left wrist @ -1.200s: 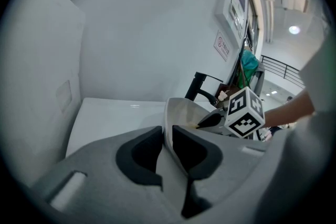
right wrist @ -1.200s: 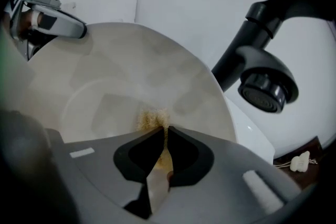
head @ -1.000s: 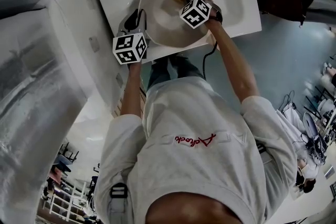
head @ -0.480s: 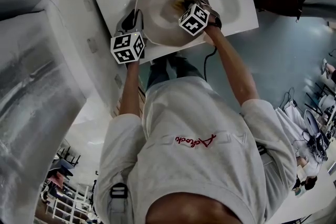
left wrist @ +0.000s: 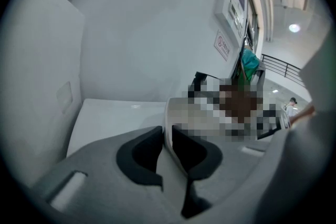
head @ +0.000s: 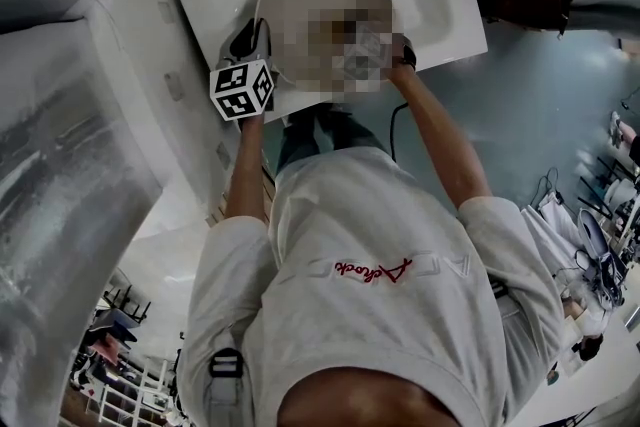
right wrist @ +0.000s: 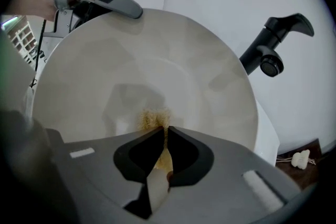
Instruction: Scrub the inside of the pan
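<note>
Firmly, left fingers (left wrist: 140, 157) clamp the rim (left wrist: 167, 124) of a round pan (right wrist: 157, 55); right fingers (right wrist: 185, 157) pinch a fibrous scrubber (right wrist: 155, 119).

Pan (right wrist: 147, 71): we find it on the sink (head: 455, 25), toward its left part.
Faucet (right wrist: 273, 42): behind the pan.
Left gripper (left wrist: 167, 136): at the pan's left rim, rim between its jaws.
Right gripper (right wrist: 164, 134): over the pan's inside, to our right.
Scrubber (right wrist: 155, 119): between the right gripper's jaws, against the pan's inner surface.

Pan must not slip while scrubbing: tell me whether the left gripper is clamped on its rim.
Yes, the left gripper pinches the pan by its pale rim.
</note>
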